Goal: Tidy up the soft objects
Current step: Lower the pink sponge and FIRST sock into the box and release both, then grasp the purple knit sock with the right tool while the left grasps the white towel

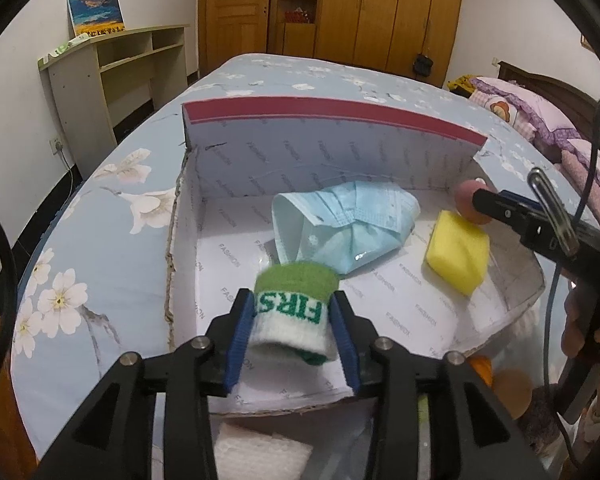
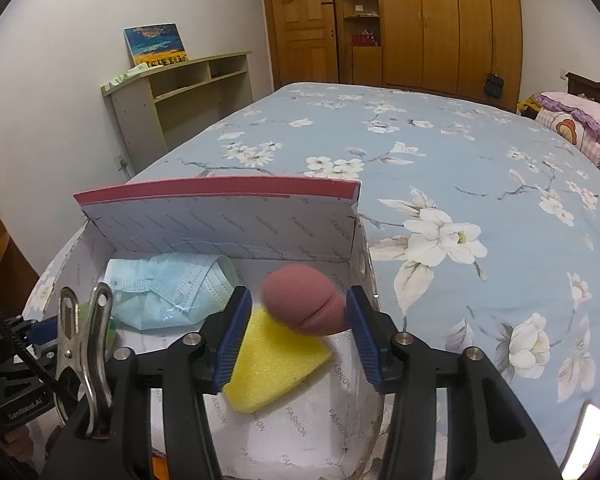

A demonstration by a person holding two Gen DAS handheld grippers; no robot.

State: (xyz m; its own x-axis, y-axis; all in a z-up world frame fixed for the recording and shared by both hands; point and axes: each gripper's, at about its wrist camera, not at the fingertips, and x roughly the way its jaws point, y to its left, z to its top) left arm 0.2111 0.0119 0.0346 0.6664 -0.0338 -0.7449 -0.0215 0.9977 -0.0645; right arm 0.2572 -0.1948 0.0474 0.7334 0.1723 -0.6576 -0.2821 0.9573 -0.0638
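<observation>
**Ana:** Tongs on the left (image 1: 291, 295) are hanging over the near left corner of the cardboard box (image 1: 320, 152), with the green and white wristband (image 1: 290, 314) sitting between the pads. It is touching both of them, but I cannot tell whether they are squeezing it or only brushing it.

**Ben:** And the right tongs (image 2: 297, 292)?

**Ana:** They are standing apart. The pink sponge ball (image 2: 300, 304) is leaning on the right pad, clear of the left one, and it is hovering above the yellow sponge (image 2: 276, 368) at the right end of the box. The blue face mask (image 2: 168, 292) is lying toward the far wall.

**Ben:** So both pieces are going into the box on the bed (image 2: 460, 140). How should the drop be done?

**Ana:** I am thinking the pads need to be spreading wide enough that nothing soft is clinging to the ridged rubber. The wristband is landing close to the near wall, so nudging it farther in is the safer choice. The ball is likely to be rolling off the sponge, so releasing it low is what I am advising.
</observation>
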